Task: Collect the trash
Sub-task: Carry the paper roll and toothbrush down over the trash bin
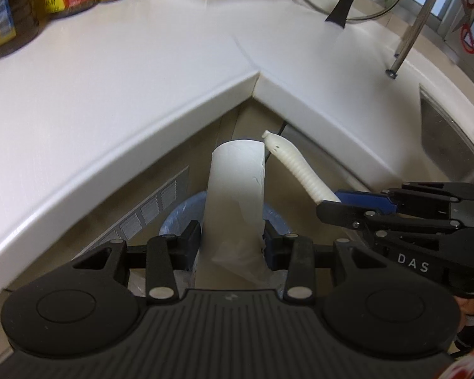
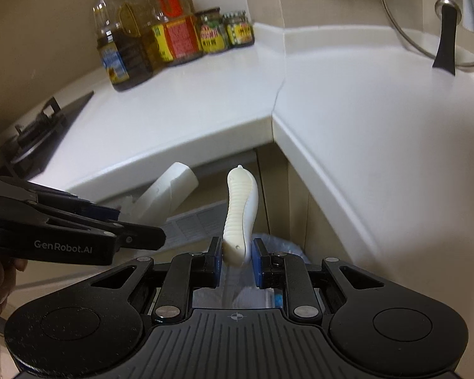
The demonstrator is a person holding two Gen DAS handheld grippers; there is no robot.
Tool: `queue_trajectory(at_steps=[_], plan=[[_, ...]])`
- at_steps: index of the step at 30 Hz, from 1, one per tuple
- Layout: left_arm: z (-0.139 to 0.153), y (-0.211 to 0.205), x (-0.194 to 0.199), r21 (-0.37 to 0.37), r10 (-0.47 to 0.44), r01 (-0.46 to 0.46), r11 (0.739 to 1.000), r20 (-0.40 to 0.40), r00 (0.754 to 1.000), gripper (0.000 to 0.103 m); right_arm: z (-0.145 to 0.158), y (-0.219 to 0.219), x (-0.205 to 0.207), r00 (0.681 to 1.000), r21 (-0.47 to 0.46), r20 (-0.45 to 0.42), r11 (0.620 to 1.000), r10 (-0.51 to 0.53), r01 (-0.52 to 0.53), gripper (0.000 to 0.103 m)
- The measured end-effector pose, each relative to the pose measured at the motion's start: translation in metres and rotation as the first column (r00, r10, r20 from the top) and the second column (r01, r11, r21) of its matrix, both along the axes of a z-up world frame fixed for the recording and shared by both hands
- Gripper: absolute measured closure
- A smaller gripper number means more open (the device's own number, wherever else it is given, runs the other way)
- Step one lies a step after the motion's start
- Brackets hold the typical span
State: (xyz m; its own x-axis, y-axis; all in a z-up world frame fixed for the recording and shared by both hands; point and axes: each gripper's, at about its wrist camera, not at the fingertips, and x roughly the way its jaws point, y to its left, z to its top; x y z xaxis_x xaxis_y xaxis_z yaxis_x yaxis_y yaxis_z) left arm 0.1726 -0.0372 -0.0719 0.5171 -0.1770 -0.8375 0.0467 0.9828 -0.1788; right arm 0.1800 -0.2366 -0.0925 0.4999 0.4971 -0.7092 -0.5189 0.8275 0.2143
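My left gripper (image 1: 233, 240) is shut on a white cardboard tube (image 1: 235, 202) that stands up between its pads. Below it sits a bin lined with a pale blue bag (image 1: 170, 224), tucked under the counter corner. My right gripper (image 2: 236, 257) is shut on a cream ribbed, curved plastic piece (image 2: 237, 211). In the left wrist view this ribbed piece (image 1: 292, 164) sticks out of the right gripper (image 1: 331, 203) just right of the tube. In the right wrist view the tube (image 2: 167, 191) shows at left behind the left gripper's fingers (image 2: 136, 237), with the bag-lined bin (image 2: 278, 248) below.
A white L-shaped counter (image 1: 110, 94) wraps the corner above the bin. Oil bottles and jars (image 2: 173, 38) stand at its back left, a glass pot lid (image 2: 426, 25) leans at the back right. A stove (image 2: 38, 126) lies left, a steel sink (image 1: 452, 145) right, a vent grille (image 1: 148, 211) on the cabinet.
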Motion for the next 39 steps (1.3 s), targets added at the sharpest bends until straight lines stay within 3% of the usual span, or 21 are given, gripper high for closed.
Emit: queue_trajectory(at_steps=[16,39], plan=[[-0.063,0.003,0.011,0.032,0.095,-0.093,0.995,-0.105,0.99,0.066,-0.048,0.005,0.019,0.998,-0.054,-0.055,0.999,-0.003,0.0,0.083],[-0.126,-0.008,0.03,0.021,0.104,-0.102,0.995,-0.225,0.969,0.066,-0.102,0.013,0.032,0.992,-0.122,-0.128,0.992,0.003,-0.019,0.083]])
